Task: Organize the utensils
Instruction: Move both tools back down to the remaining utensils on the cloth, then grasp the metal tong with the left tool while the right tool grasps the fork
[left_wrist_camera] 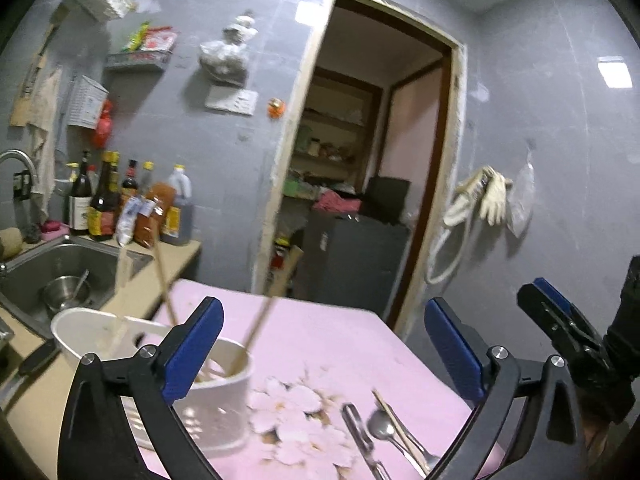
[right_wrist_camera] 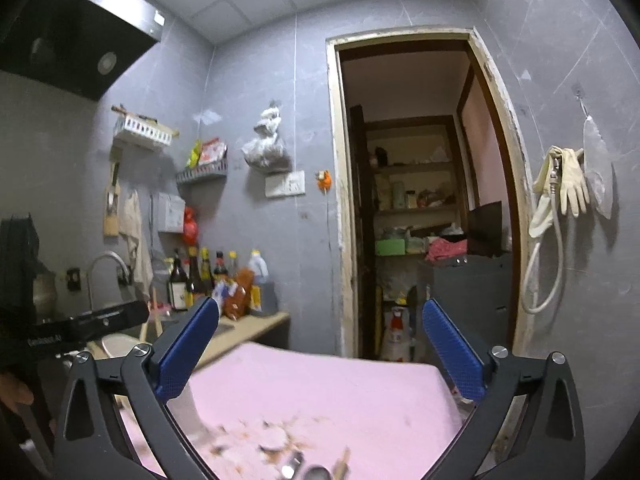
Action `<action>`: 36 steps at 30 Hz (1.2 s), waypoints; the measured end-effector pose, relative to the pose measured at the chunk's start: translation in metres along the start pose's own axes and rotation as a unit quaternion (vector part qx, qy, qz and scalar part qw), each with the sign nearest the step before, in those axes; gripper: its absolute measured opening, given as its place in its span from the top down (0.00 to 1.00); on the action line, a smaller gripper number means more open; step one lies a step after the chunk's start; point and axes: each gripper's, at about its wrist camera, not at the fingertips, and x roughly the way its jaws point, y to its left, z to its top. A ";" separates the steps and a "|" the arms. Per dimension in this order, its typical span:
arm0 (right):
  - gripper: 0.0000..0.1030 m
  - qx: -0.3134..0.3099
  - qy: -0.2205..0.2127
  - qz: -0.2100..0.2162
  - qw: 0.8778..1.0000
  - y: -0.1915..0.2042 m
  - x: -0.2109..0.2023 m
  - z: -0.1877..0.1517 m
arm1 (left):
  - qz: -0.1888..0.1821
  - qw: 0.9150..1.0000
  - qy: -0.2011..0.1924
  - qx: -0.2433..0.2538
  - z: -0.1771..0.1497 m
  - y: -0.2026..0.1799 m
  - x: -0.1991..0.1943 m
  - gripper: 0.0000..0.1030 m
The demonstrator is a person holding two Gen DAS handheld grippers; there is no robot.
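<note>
Utensils are lying loose near the surface's (left_wrist_camera: pixel 340 344) near edge: a spoon (left_wrist_camera: pixel 384 430), a single chopstick (left_wrist_camera: pixel 400 428) and a metal peeler-like tool (left_wrist_camera: pixel 360 436), all three close together and running with their long axes roughly away from the person, slanting slightly towards the left. A white holder (left_wrist_camera: pixel 216 400) is standing at the near left corner of the surface with several wooden chopsticks (left_wrist_camera: pixel 256 328) already leaning out of it.

The left gripper (left_wrist_camera: pixel 324 352) is hovering above the surface with its jaws spread wide and nothing between them; the holder is sitting just behind its left finger, while the loose utensils are lying below and slightly towards its right finger. The right gripper (right_wrist_camera: pixel 320 356) is also standing fully apart and empty, and in its own view the utensils are showing only as a blur at the bottom edge, directly beneath it. Seen from the left wrist, the right gripper is hanging off to the right of the pile.

Judging from this, both are about equally near the pile, and whichever descends will probably need to tip downward and close across a handle, not along it.
</note>
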 end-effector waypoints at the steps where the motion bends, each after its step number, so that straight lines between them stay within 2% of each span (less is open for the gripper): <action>1: 0.00 -0.004 0.009 -0.003 1.000 -0.004 -0.001 -0.003 | -0.005 1.000 0.009 0.006 -0.004 -0.005 0.004 0.04; 7: 0.00 -0.013 0.073 -0.017 0.997 -0.028 -0.001 -0.028 | -0.012 0.997 0.072 0.039 -0.034 -0.030 0.028 0.04; 12: 0.00 -0.014 0.137 -0.026 0.990 -0.042 0.007 -0.052 | -0.010 0.991 0.123 0.043 -0.055 -0.038 0.047 0.04; 15: 0.00 -0.017 0.175 -0.026 0.984 -0.048 0.013 -0.065 | -0.008 0.985 0.168 0.048 -0.068 -0.041 0.064 0.04; 18: 0.00 -0.017 0.232 -0.017 0.972 -0.051 0.024 -0.080 | -0.013 0.976 0.214 0.044 -0.080 -0.039 0.080 0.05; 21: 0.05 -0.021 0.277 -0.008 0.960 -0.051 0.032 -0.094 | -0.020 0.968 0.247 0.033 -0.091 -0.035 0.094 0.05; 23: 0.12 -0.026 0.303 0.000 0.953 -0.050 0.037 -0.102 | -0.023 0.964 0.263 0.028 -0.096 -0.033 0.101 0.09; 31: 0.32 -0.037 0.376 0.040 0.925 -0.038 0.055 -0.127 | -0.051 0.938 0.341 0.018 -0.109 -0.028 0.137 0.46; 33: 0.36 -0.042 0.387 0.044 0.920 -0.036 0.057 -0.131 | -0.052 0.933 0.356 0.014 -0.113 -0.026 0.144 0.49; 36: 0.41 -0.051 0.406 0.048 0.911 -0.032 0.062 -0.139 | -0.051 0.926 0.373 0.003 -0.118 -0.022 0.153 0.60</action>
